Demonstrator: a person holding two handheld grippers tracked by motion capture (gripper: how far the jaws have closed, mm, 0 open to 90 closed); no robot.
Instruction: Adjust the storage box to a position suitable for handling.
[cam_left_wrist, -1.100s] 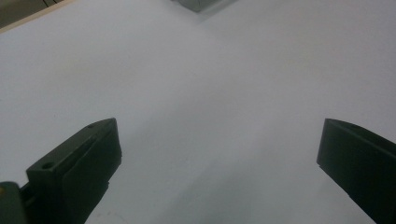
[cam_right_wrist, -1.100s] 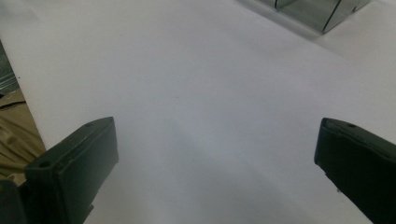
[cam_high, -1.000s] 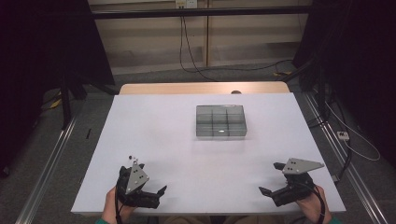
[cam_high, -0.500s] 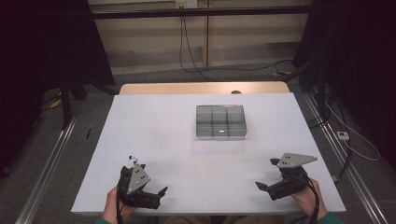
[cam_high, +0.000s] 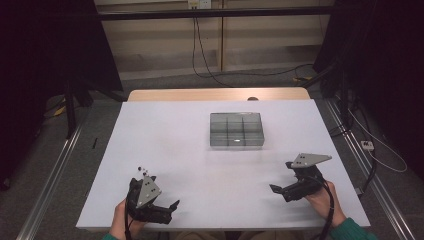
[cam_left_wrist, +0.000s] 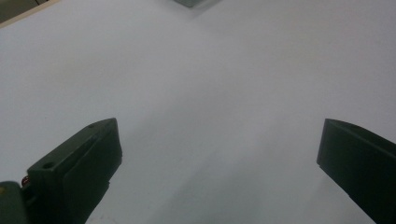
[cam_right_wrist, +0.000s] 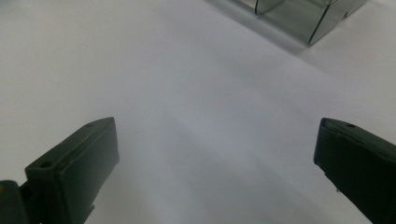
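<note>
I am looking down on a white table (cam_high: 200, 150) in a dim room, with dark curtains to both sides and cables trailing over the grey floor beyond.

Nearest to me, at the table's front edge, are my two hand-held grippers. The left gripper (cam_high: 170, 207) sits low at the near left corner, held in the person's left hand (cam_high: 121, 220). In the left gripper view its two black jaws stand wide apart, with nothing but bare white tabletop between them. The right gripper (cam_high: 276, 190) is at the near right, held in the right hand (cam_high: 322, 200), whose green sleeve (cam_high: 350, 231) enters from the bottom. Its jaws are also spread wide and hold nothing.

Compared with a second ago, the left gripper has barely shifted, while the right gripper has drawn slightly inward and forward, its jaws turned more toward the middle of the table. I judge this as the start of a reach, not yet a commitment.

Farther off, well apart from both grippers, a clear plastic compartment box (cam_high: 236, 130) rests flat at the table's centre, right of the midline. It is divided into a grid of small cells, and I cannot tell whether any cell holds something. A corner of it (cam_right_wrist: 303, 14) shows at the top of the right gripper view.

Beyond it lies a bare wooden strip (cam_high: 215, 94) of table edge.
</note>
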